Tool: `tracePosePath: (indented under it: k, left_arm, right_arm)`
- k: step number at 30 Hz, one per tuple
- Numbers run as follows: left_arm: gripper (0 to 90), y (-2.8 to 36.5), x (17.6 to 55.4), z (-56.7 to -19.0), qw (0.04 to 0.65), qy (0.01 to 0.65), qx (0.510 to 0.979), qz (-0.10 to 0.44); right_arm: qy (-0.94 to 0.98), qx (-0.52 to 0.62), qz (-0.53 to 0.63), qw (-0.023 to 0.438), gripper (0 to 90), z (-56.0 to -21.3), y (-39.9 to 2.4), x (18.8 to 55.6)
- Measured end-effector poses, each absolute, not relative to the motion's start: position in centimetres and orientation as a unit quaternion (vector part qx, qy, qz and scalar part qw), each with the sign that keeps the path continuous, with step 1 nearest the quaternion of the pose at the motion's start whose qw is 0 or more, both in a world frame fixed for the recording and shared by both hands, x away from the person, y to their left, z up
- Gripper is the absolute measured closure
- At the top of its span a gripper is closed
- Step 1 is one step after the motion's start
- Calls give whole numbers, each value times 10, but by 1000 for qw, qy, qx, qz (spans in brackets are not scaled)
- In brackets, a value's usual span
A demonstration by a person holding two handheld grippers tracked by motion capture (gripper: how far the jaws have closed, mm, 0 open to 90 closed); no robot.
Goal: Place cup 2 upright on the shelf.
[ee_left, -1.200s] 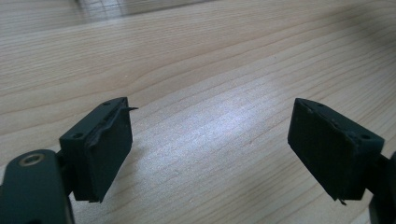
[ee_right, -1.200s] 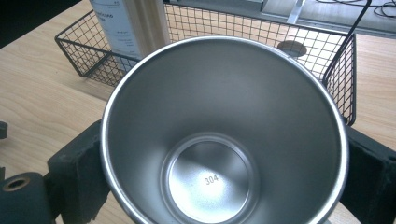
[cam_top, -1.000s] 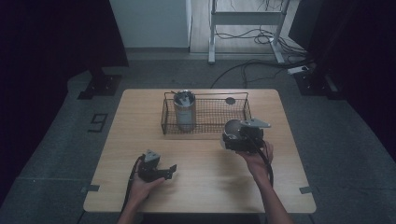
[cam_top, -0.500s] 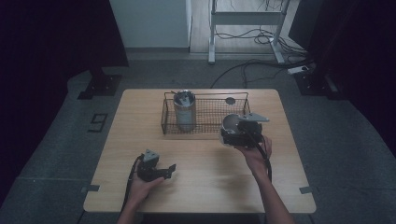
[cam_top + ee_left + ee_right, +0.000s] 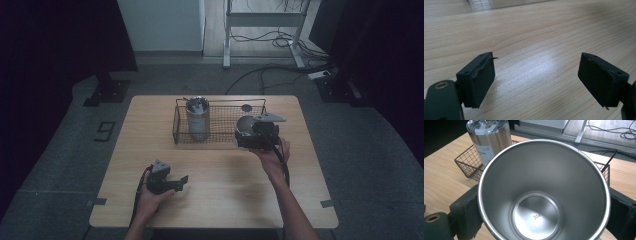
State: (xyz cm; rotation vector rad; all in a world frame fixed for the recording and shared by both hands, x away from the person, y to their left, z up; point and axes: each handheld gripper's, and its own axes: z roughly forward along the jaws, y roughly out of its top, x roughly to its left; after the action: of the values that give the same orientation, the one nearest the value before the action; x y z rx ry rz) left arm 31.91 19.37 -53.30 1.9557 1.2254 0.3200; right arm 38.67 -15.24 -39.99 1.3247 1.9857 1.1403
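Right gripper is clamped across the outside of a steel cup, jaws pressing its wall on opposite sides, holding it by the near right edge of the wire basket, where a lidded tumbler stands at the left end. I judge the cup light, stiff and slick, so a hold lower on the tapered wall should slip less; left gripper rests well short of the basket, jaws apart on nothing
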Motion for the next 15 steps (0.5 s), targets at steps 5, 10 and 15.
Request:
tracePosePath:
  k: [5,10,15]
  left_arm:
    - [145,193,319,-533,397,485,771,116]
    - [145,194,320,-533,398,486,770,113]
    - [146,194,320,-534,395,486,771,114]
  right_arm:
    - [727,487,416,247,67,-397,-152,394]
    - [727,487,417,247,67,-394,-151,398]
    - [727,489,414,247,67,-393,-149,405]
